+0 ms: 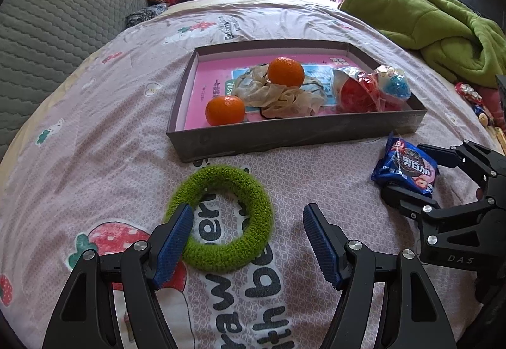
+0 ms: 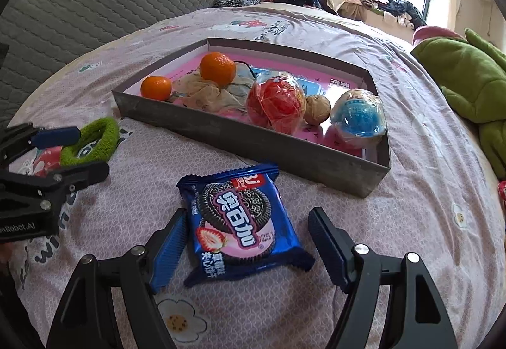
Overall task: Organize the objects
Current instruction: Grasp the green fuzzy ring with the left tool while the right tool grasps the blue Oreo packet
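Because the shallow grey box on the bedspread already holds two oranges, a crumpled pale cloth, a red wrapped ball, a blue wrapped ball and a small brown ball, it reads as the collecting place, and the two things lying outside it look like what is left to gather. Just in front of the box's near wall, toward its left end, lies the green fuzzy ring, flat on the cover; the left gripper hangs over it with jaws wide apart, the left pad over the ring's left edge and the right pad clear beyond its right edge, so nothing is clamped yet. In front of the box's right end lies the blue cookie packet, face up. The right gripper straddles it, fingers spread to either side; the left one sits close by the wrapper's edge, though I cannot tell if it touches, and the right one is clearly apart. Each tool seems lined up to pinch its own item.
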Demonstrator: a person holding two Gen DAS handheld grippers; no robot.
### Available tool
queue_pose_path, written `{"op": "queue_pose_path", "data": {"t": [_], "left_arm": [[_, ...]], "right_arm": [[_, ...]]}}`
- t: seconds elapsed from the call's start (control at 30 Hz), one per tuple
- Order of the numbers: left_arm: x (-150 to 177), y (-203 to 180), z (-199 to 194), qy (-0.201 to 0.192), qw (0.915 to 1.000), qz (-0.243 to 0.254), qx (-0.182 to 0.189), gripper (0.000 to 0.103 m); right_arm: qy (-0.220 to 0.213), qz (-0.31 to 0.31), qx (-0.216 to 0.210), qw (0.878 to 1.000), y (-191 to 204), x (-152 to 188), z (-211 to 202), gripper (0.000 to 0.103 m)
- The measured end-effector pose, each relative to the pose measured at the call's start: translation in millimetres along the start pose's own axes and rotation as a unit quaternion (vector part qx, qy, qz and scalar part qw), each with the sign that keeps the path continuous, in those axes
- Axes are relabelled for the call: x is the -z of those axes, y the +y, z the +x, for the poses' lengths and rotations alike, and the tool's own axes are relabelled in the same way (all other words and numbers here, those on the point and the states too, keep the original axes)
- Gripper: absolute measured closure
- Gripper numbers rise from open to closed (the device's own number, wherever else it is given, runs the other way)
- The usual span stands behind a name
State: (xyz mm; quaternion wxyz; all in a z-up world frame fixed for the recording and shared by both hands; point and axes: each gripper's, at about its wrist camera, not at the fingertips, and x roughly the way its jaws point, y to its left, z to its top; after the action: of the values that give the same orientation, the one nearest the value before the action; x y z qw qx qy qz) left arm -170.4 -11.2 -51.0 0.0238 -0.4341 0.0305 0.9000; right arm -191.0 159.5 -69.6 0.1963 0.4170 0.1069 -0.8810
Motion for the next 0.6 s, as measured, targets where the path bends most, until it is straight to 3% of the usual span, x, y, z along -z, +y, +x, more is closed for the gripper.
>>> {"op": "queue_pose_path", "data": {"t": [0.1,0.23,0.33,0.53,0.6], "left_arm": [[-0.1,-1.5,5.0,0.001,1.0000,0.002,-0.001,0.029],[-1.3,-1.5,13.3,0.007,1.0000,-0.002,-0.004,0.030],[-2.2,-0.4,16.5,0.006,1.0000,-0.006,0.001,0.036],[-2.2,-1.2,18.6,0.007,1.0000,-0.002,-0.003,0.068],[-1.9,-1.3,17.7,0.005,1.0000,-0.002,-0.004,0.084]], "right_arm": [[-0.001,0.003,-0.001,1.000,-0.2,-0.8,1.9,0.029],[0.000,-0.001,-0.003,1.000,3.5,-2.0,4.0,0.038],[0.004,-0.006,0.002,1.000,6.3,-2.1,4.5,0.040],[0.008,0.011,-0.010,1.000,3.5,-0.9,4.2,0.046],[0.007,0.017,-0.014,1.000,3.2,-0.1,3.1,0.046]]}}
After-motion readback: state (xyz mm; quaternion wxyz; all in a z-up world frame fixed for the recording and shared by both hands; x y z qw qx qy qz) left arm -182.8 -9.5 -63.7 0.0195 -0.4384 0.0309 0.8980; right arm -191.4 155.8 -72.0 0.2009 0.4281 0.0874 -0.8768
